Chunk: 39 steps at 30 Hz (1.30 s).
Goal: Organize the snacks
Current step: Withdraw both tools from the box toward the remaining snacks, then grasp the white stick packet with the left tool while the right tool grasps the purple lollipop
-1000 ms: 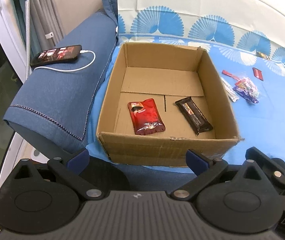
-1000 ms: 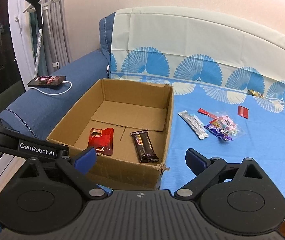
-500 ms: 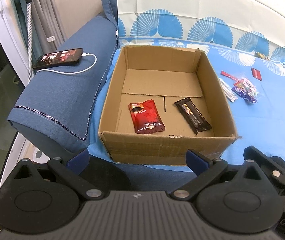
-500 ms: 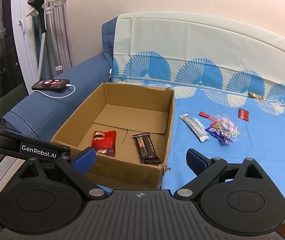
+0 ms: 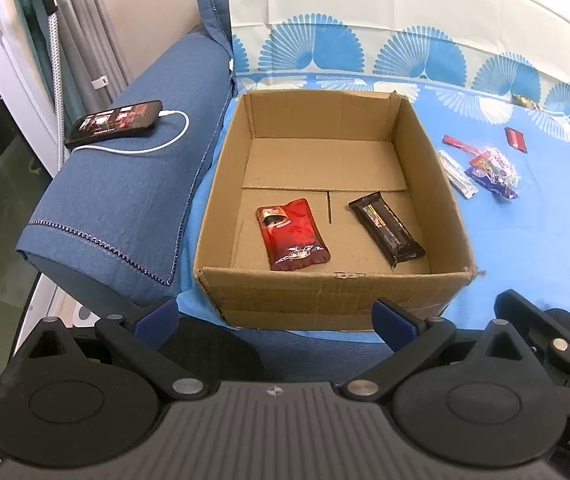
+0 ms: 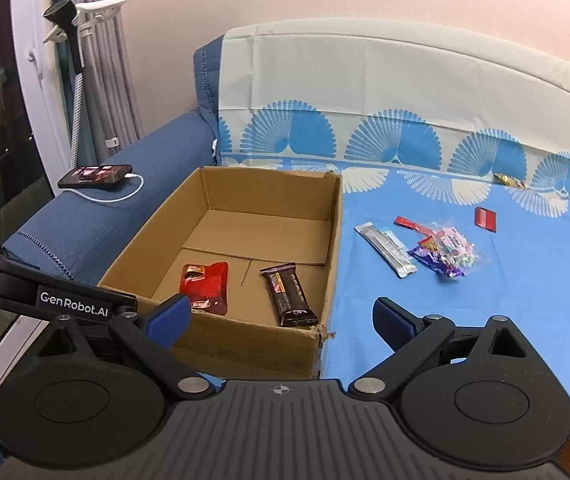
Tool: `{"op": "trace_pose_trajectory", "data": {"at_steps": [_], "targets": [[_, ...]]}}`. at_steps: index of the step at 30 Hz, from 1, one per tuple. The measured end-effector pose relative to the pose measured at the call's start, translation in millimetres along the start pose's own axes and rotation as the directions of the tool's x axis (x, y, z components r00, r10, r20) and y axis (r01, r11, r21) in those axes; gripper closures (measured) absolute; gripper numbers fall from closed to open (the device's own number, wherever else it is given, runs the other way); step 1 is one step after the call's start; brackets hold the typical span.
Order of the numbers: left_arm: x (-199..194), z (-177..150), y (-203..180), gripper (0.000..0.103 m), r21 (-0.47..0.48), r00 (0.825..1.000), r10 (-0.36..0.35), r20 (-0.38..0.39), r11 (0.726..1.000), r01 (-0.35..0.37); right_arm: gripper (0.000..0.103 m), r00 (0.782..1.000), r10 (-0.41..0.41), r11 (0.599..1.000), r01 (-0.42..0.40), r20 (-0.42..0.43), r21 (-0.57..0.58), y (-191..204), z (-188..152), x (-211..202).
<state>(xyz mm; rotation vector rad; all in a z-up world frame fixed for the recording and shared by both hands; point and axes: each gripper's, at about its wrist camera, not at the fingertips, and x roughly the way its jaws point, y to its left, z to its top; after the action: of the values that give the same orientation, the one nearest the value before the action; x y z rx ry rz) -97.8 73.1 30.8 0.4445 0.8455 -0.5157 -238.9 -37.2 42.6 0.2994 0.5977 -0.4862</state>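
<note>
In the left wrist view, the left gripper was held wide apart and empty just short of the cardboard box, where a glossy red pouch and a dark wrapped bar lay flat. In the right wrist view, the right gripper was likewise spread wide and empty; a silver foil stick and a crinkled candy bag waited ahead to its right on the blue bedsheet, so a reach-and-pinch there was judged next.

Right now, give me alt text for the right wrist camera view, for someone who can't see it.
An open cardboard box on a blue sheet holds a red pouch and a dark snack bar. More wrapped snacks lie loose to its right, and the open right gripper fills the foreground, empty.
</note>
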Motion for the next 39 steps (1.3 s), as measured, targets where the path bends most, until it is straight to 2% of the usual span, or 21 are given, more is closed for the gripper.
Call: {"op": "trace_pose_trajectory", "data": {"at_steps": [7,13,18,21,25,29,33,37,38,39], "targets": [[9.6,13.1,-19.3,0.000,0.039,1.000,0.012,-0.026,0.999,-0.011,0.005,1.000,-0.022,0.997,0.023,-0.010,0.078,-28.3,-1.6,6.3],[21.0,26.7,-40.0,0.000,0.071,0.999,0.017,-0.051,0.997,-0.014,0.005,0.997,-0.077,0.987,0.079,-0.021,0.137,-63.3,-2.3,14.5],[25.8,49.6,-68.8,0.000,0.114,1.000,0.013,-0.028,0.993,-0.010,0.005,0.990,-0.136,0.969,0.139,-0.029,0.205,-102.9,-3.0,23.9],[28.8,71.5,-98.2,0.000,0.148,1.000,-0.015,0.001,0.989,0.014,0.005,0.983,-0.182,0.954,0.183,-0.028,0.239,-128.9,-2.8,30.4],[44.1,109.9,-149.7,0.000,0.157,0.993,-0.117,-0.029,0.980,0.120,0.005,0.969,-0.245,0.933,0.245,-0.033,0.264,-166.8,-2.5,43.3],[86.3,153.5,-213.9,0.000,0.133,0.969,-0.230,-0.094,0.961,0.241,0.005,0.953,-0.299,0.909,0.302,-0.056,0.286,-207.9,-2.9,63.8],[164.4,181.8,-275.4,0.000,0.126,0.943,-0.267,-0.200,0.947,0.296,0.005,0.943,-0.321,0.894,0.333,-0.089,0.299,-243.1,-4.5,91.4],[254.1,184.0,-305.9,0.000,0.104,0.920,-0.208,-0.331,0.961,0.255,0.005,0.940,-0.316,0.891,0.341,-0.131,0.299,-268.7,-6.9,127.0],[275.0,180.9,-307.5,0.000,0.083,0.909,-0.191,-0.370,0.968,0.237,0.005,0.939,-0.311,0.892,0.341,-0.144,0.296,-274.2,-7.2,138.3],[289.9,178.5,-305.9,0.000,0.063,0.895,-0.203,-0.397,0.967,0.247,0.005,0.940,-0.305,0.894,0.339,-0.155,0.293,-279.2,-7.2,148.2]]}}
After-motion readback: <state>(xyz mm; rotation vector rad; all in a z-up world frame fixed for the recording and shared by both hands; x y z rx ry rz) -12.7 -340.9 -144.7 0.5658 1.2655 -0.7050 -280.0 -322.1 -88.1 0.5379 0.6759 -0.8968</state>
